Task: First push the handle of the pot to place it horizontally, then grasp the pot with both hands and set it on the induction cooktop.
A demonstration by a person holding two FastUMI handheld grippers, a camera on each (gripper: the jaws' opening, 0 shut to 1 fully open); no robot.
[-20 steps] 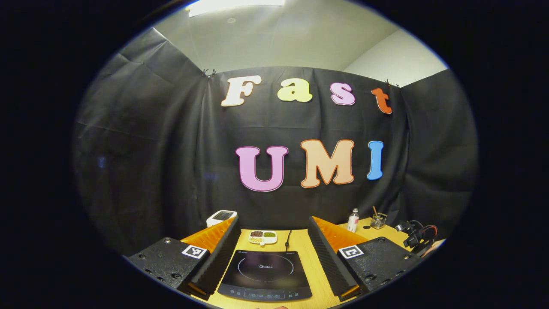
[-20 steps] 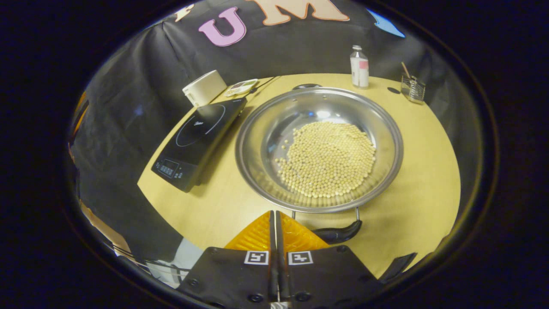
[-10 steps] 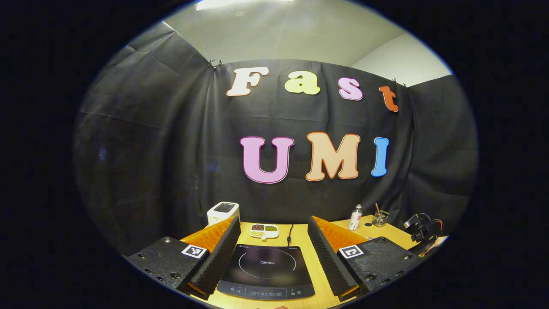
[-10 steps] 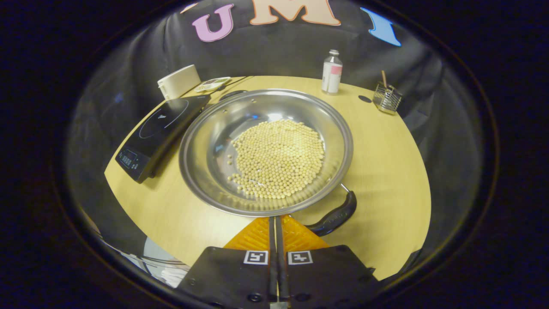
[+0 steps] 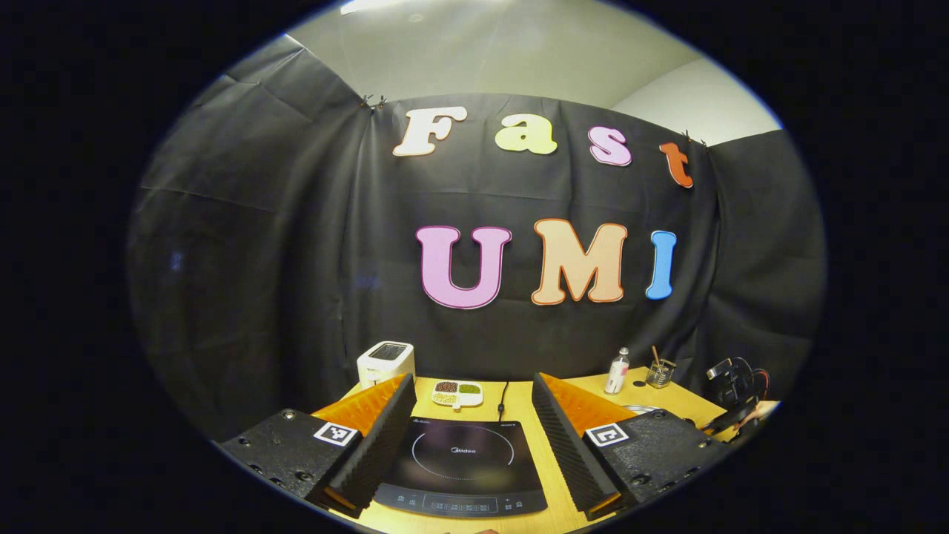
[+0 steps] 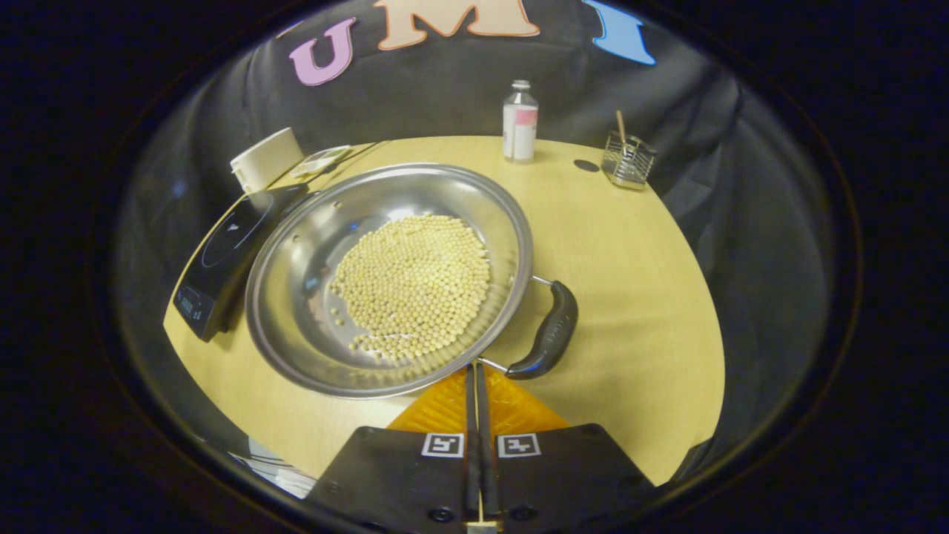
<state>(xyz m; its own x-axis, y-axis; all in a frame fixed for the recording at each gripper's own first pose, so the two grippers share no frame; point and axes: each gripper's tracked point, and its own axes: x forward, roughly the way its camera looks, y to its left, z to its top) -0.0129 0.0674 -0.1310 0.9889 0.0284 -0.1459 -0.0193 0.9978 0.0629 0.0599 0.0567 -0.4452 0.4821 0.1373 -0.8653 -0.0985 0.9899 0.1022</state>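
In the left gripper view, the left gripper [image 5: 468, 415] has its jaws spread wide and holds nothing. Between its fingers, at 6 o'clock, the black induction cooktop [image 5: 461, 467] lies flat on the yellow table [image 5: 519, 404]. Beyond it stand a white toaster [image 5: 385, 361] at 11 o'clock, a small divided dish [image 5: 457, 392] at 12, and a bottle [image 5: 616, 371] and a wire holder [image 5: 660, 371] at 1 o'clock.

In the right gripper view, the right gripper [image 6: 477, 371] has its jaws closed together, empty, with the tips just beside the pot's near rim. The steel pot [image 6: 296, 334], filled with pale beans [image 6: 411, 285], sits on the table beside the cooktop at 9 o'clock. Its black handle [image 6: 552, 334] points toward 4 o'clock.
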